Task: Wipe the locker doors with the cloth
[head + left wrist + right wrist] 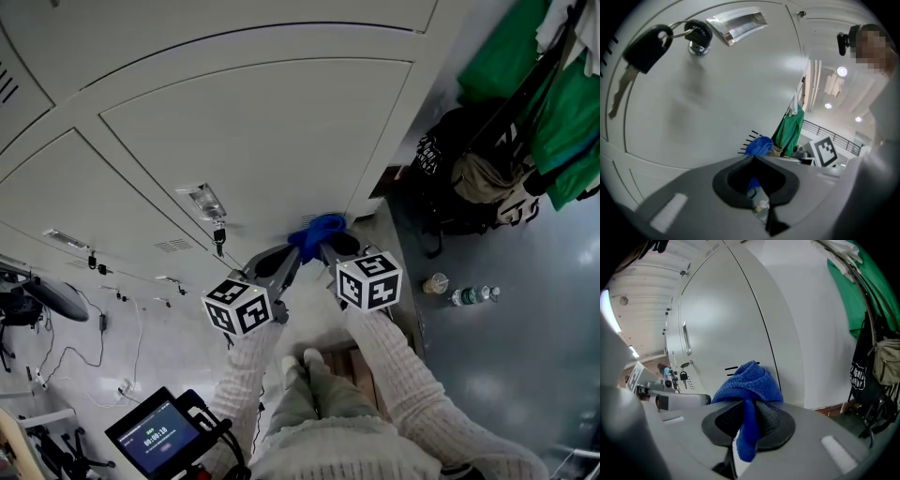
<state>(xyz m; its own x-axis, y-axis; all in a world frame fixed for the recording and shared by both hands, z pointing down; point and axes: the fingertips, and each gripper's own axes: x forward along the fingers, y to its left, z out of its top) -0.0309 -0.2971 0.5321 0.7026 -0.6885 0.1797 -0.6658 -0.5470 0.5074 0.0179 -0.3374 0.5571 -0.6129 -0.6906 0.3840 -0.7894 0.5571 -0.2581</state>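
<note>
A blue cloth is pressed to the low right corner of a pale grey locker door. My right gripper is shut on the blue cloth, which bunches above its dark pads and hangs down between them. Vent slots show just behind the cloth. My left gripper is shut and holds nothing, just left of the cloth. In the left gripper view the cloth lies ahead of my left gripper. A key hangs from the door's lock.
Green garments and a black bag hang on a rack right of the lockers. A bottle and a cup lie on the dark floor. A screen device sits at lower left. More keyed lockers run leftward.
</note>
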